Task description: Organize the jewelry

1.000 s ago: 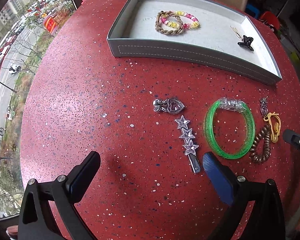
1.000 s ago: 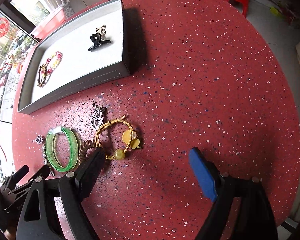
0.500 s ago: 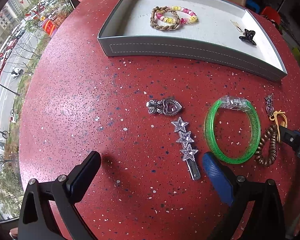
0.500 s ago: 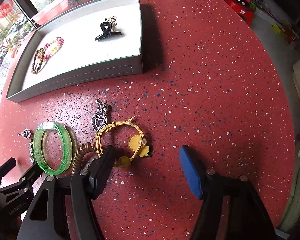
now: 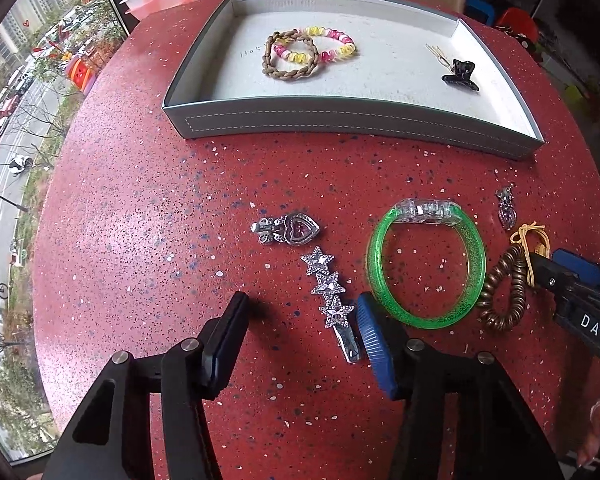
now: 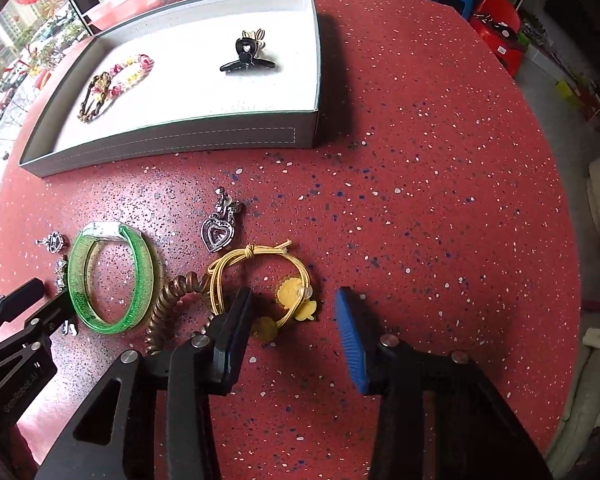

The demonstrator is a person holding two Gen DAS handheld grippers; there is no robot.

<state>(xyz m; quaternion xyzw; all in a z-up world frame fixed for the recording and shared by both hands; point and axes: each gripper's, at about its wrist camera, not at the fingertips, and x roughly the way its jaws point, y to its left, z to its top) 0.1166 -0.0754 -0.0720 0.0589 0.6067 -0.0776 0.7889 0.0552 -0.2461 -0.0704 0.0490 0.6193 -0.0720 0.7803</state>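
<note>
Right gripper (image 6: 296, 316) low over tabletop (image 6: 420, 200), jaws wide, straddling yellow hair tie (image 6: 256, 276). Left gripper (image 5: 300, 328) wide, star clip (image 5: 332, 300) just inside its blue finger.

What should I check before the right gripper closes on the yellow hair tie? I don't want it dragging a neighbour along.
1. Right gripper open: ok, jaws spread wide.
2. Yellow hair tie between the jaws: not ok, only its flower charms sit in the gap; the left jaw covers part of the loop.
3. Tie free of neighbours: not ok, the brown coil tie touches its left side, and the heart pendant lies close above it.
4. Left gripper out of the way: ok, open over the star clip.
5. Room in the tray: ok, bare lining between the bracelets and black claw clip.
</note>
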